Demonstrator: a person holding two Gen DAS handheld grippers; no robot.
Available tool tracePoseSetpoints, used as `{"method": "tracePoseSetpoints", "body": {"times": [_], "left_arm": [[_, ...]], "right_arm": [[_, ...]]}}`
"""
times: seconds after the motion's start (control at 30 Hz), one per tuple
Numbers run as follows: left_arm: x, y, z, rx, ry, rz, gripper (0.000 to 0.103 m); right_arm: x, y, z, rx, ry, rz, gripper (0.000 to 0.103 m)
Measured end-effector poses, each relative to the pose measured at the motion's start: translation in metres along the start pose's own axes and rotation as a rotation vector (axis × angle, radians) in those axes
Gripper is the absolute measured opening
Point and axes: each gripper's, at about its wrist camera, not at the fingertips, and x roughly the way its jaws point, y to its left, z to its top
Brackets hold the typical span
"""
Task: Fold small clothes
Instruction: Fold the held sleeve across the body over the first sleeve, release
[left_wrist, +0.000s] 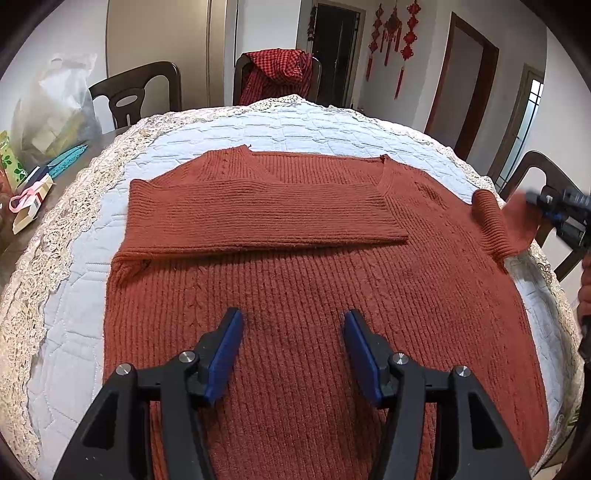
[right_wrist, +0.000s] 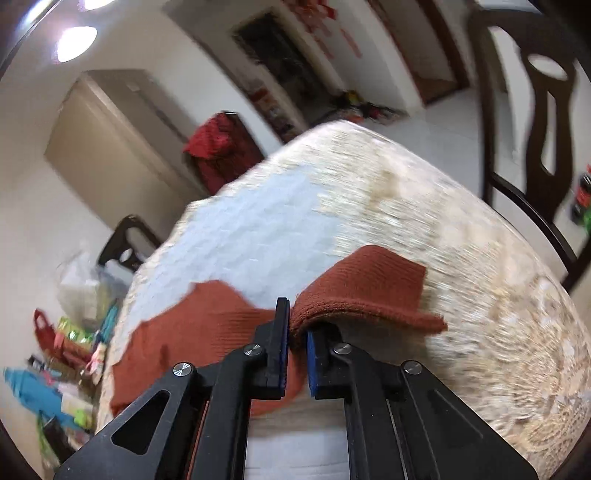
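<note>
A rust-red sweater (left_wrist: 295, 266) lies face up on the quilted cover of the round worktop (left_wrist: 74, 295), its body spread flat toward us. One sleeve (left_wrist: 258, 218) is already folded across the chest, running from 9 o'clock toward the centre. We hold our left tongs (left_wrist: 293, 325) low over the lower body of the sweater, fingers apart and gripping nothing. At 3 o'clock in the left camera, our right tongs (right_wrist: 295, 321) are clamped on the cuff of the other sleeve (right_wrist: 365, 295), lifted clear of the lace edge; that camera is blurred, so the grip is plain but finer detail is not. We judge the sleeve-folding step to be half done. The next move calls for carrying this second sleeve inward across the chest, laying it flat over the first, then letting go. A red checked garment (left_wrist: 280, 74) hangs on a chair at 12 o'clock.
</note>
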Motion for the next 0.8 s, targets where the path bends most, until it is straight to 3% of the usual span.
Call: {"method": "tracePoseSetpoints", "body": {"times": [0.2, 0.37, 0.47, 0.53, 0.6, 0.67, 0.8], "left_arm": [[0.000, 0.001, 0.001, -0.009, -0.002, -0.014, 0.061], [0.000, 0.005, 0.001, -0.027, -0.006, -0.035, 0.061], [0.000, 0.007, 0.001, -0.036, -0.008, -0.046, 0.061], [-0.001, 0.008, 0.002, -0.039, -0.009, -0.051, 0.061], [-0.003, 0.009, 0.003, -0.043, 0.000, -0.062, 0.061], [-0.008, 0.011, 0.009, -0.059, 0.015, -0.097, 0.061], [-0.020, 0.009, 0.031, -0.066, -0.037, -0.141, 0.061]], "right_arm": [[0.006, 0.087, -0.010, -0.195, 0.029, 0.176, 0.008], [0.046, 0.134, -0.043, -0.331, 0.169, 0.254, 0.008], [0.071, 0.144, -0.070, -0.377, 0.305, 0.272, 0.009], [0.070, 0.143, -0.082, -0.401, 0.336, 0.283, 0.012], [0.062, 0.138, -0.087, -0.413, 0.339, 0.290, 0.019], [0.052, 0.132, -0.086, -0.406, 0.330, 0.302, 0.019], [0.039, 0.111, -0.084, -0.374, 0.295, 0.269, 0.019]]}}
